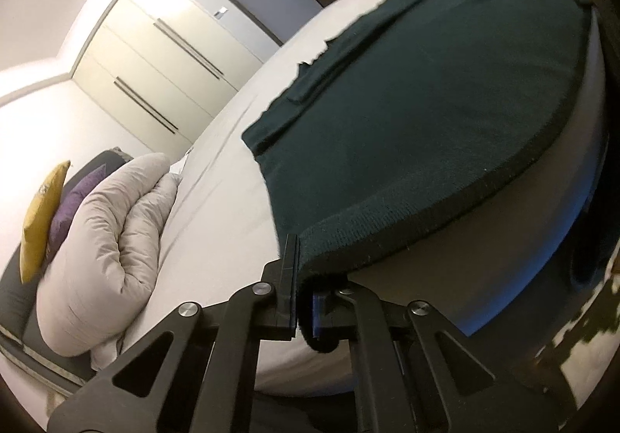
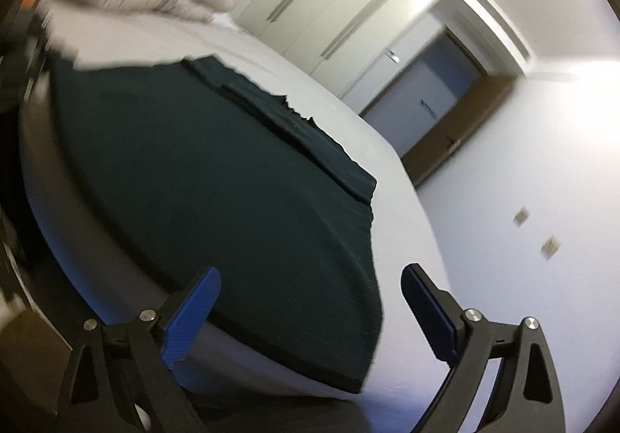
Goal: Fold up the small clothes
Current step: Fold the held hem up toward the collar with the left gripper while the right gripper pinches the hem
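A dark green knitted garment (image 1: 418, 115) lies spread flat on the white bed (image 1: 217, 200). In the left wrist view my left gripper (image 1: 300, 270) is shut on the garment's near corner, and the hem curls down between its black fingers. In the right wrist view the same garment (image 2: 201, 177) fills the middle of the bed, folded parts along its far edge. My right gripper (image 2: 310, 301) stands open, its blue pads (image 2: 193, 313) wide apart on either side of the garment's other near corner. Nothing is pressed between them.
A bunched light-grey duvet (image 1: 108, 239) lies at the head of the bed, with yellow (image 1: 38, 216) and purple (image 1: 73, 204) cushions behind it. Cream wardrobe doors (image 1: 155, 57) and a doorway (image 2: 426, 92) stand beyond the bed. A white wall (image 2: 523, 239) runs along the right.
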